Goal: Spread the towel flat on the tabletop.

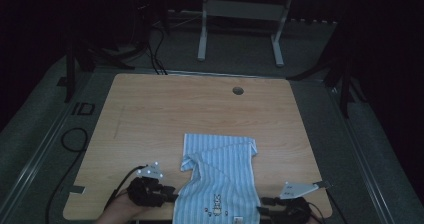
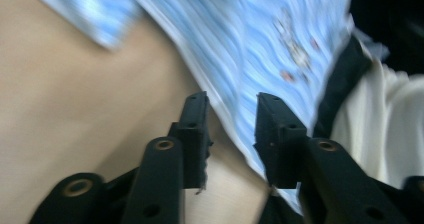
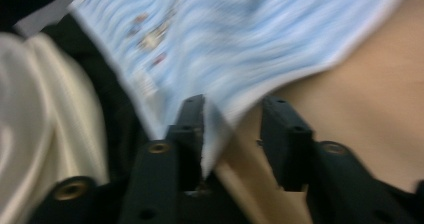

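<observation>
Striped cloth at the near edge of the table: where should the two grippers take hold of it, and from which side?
Probably by the two near corners of the striped cloth, each from its own outer side: left gripper at the left hem, right gripper at the right. Both stand open there, and the flat hems lie between their fingers.

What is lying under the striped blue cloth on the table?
The striped blue cloth lies on the wooden table, and its near end hangs past the table's edge. Part of it is folded over itself, so whatever might sit beneath stays covered.
</observation>
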`<control>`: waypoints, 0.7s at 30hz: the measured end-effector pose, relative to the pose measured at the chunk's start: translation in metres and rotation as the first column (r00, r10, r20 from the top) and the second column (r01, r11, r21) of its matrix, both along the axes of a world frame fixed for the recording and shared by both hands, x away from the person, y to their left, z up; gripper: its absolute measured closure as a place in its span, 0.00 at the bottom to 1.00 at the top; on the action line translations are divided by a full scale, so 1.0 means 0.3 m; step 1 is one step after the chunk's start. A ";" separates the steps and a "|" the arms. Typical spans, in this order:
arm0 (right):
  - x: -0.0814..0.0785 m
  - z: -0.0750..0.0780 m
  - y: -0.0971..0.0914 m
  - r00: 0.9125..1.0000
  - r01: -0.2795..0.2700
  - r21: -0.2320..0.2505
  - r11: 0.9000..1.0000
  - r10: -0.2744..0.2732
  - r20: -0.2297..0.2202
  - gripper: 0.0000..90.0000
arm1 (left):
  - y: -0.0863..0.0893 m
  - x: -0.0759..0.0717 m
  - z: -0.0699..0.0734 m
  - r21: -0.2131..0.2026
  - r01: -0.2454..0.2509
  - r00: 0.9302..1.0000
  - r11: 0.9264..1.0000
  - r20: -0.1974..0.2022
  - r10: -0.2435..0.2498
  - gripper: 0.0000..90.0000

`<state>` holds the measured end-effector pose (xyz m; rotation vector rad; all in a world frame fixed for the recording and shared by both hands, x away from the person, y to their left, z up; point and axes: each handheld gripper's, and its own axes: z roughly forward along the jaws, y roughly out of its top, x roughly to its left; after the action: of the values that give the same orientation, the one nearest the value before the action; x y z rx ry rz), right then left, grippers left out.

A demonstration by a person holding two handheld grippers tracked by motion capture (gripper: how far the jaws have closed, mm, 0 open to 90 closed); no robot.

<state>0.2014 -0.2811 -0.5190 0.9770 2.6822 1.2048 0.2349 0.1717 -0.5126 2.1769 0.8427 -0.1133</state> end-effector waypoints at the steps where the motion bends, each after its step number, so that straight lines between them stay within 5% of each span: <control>1: 0.020 0.015 -0.021 1.000 0.021 0.006 1.000 -0.021 0.003 0.63 | 0.010 0.022 0.010 -0.001 -0.011 1.000 1.000 0.007 0.011 0.71; 5: 0.125 0.077 -0.065 0.994 0.089 -0.006 0.996 -0.088 0.057 0.67 | 0.019 0.126 0.025 -0.014 -0.063 0.997 0.998 0.035 0.063 0.71; 7: 0.188 0.099 -0.057 0.987 0.127 -0.006 0.992 -0.126 0.105 0.72 | 0.007 0.182 0.024 -0.010 -0.086 0.995 0.996 0.039 0.086 0.71; 10: 0.303 0.109 -0.025 0.983 0.143 0.011 0.990 -0.143 0.114 0.76 | -0.020 0.265 0.028 0.011 -0.114 0.991 0.993 0.070 0.113 0.71; 13: 0.417 0.102 0.017 0.983 0.154 0.014 0.988 -0.154 0.101 0.77 | -0.055 0.336 0.034 0.016 -0.123 0.989 0.992 0.084 0.121 0.69; 15: 0.480 0.088 0.048 0.984 0.157 0.001 0.988 -0.157 0.080 0.75 | -0.083 0.367 0.029 0.028 -0.113 0.992 0.993 0.054 0.111 0.66; 21: 0.564 0.006 0.123 0.986 0.167 -0.068 0.984 -0.168 -0.009 0.69 | -0.125 0.346 0.006 0.054 -0.089 0.996 0.995 0.023 0.088 0.58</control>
<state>0.3706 -0.2441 -0.5170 1.1781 2.5709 1.0721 0.3386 0.1341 -0.5107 2.1841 0.9387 -0.0235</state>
